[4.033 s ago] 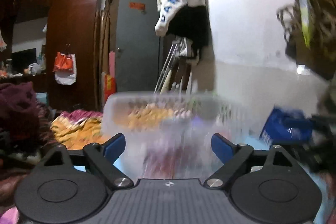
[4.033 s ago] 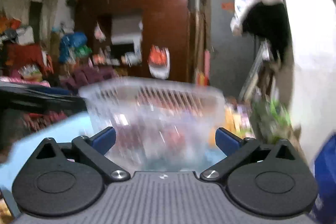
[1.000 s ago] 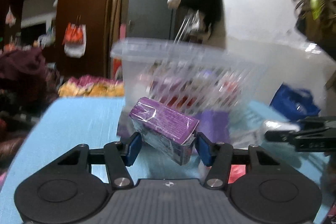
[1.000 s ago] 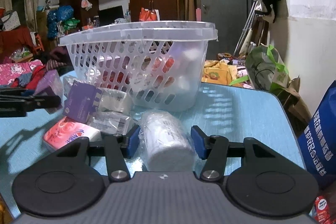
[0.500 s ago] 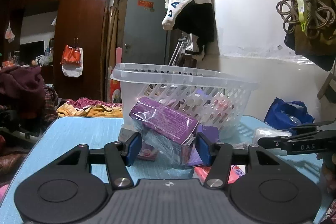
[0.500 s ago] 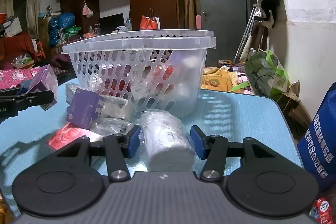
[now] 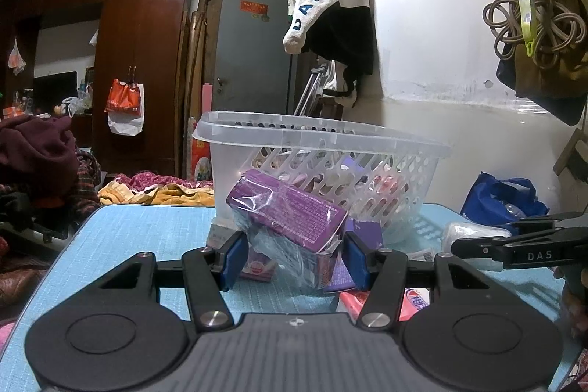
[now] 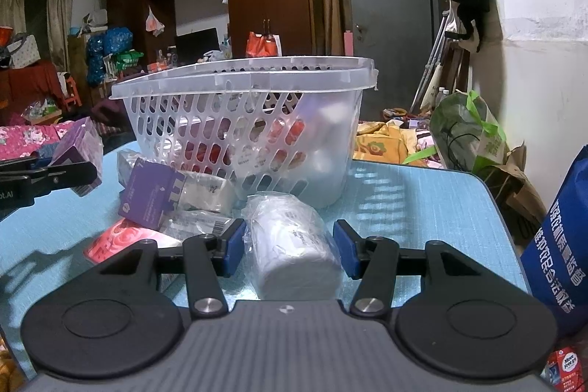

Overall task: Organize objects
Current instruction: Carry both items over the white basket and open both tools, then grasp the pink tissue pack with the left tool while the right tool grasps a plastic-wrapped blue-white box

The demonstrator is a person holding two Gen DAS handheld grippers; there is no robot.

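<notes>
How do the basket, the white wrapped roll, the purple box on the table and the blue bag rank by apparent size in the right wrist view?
1. Basket, clearly largest.
2. Blue bag, though cut off by the frame edge.
3. White wrapped roll, enlarged by nearness between the right gripper's jaws.
4. Purple box, though nearness makes the last two unsure.

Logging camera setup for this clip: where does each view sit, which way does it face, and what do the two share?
Left wrist: on the left gripper, low over the blue table, facing the basket; its fingers grip a purple pack, and the right gripper shows at right.
Right wrist: on the right gripper, facing the basket; fingers flank a white roll, and the left gripper shows at left.
Shared: basket, table, purple pack, white roll.
</notes>
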